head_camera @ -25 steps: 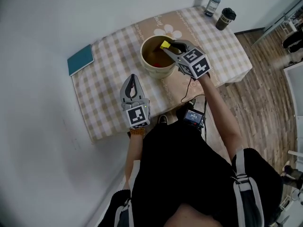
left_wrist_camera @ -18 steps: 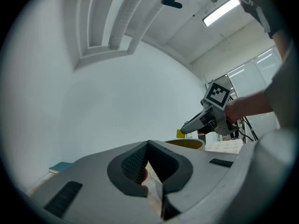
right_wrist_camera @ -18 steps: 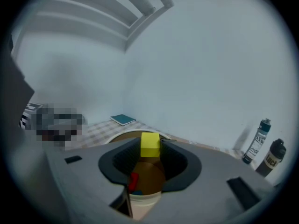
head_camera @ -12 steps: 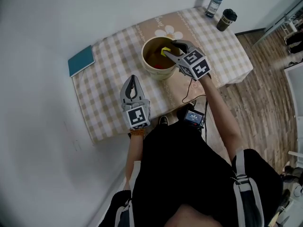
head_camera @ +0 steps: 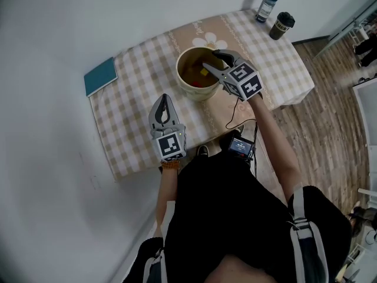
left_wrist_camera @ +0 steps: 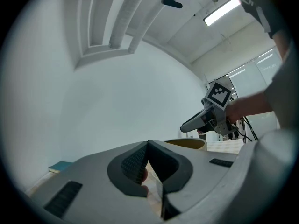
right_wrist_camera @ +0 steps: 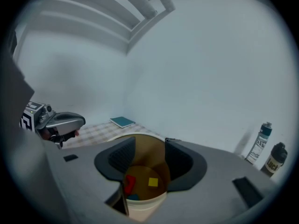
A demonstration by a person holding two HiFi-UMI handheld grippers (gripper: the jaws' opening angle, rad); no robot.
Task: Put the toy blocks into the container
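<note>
Right claw (head_camera: 215, 62) over the container (head_camera: 197, 92), tipped downward, jaws spread and just now widening, nothing between the pads. Yellow block (right_wrist_camera: 153, 182) straight below that claw, flat on the container floor, beside a red block (right_wrist_camera: 129, 183) and a blue block (right_wrist_camera: 133, 197); square face up, no long axis to speak of. Left claw (head_camera: 164, 97) closed and empty, level above the near part of the worktop (head_camera: 135, 69), well apart from the container, so right hand by far the nearer. No loose block visible on the worktop. Against a second ago: yellow block then pinched in the right claw at rim height, now let go and lower, on the bottom; left claw unmoved. Likely next: lift the right claw clear of the rim.
</note>
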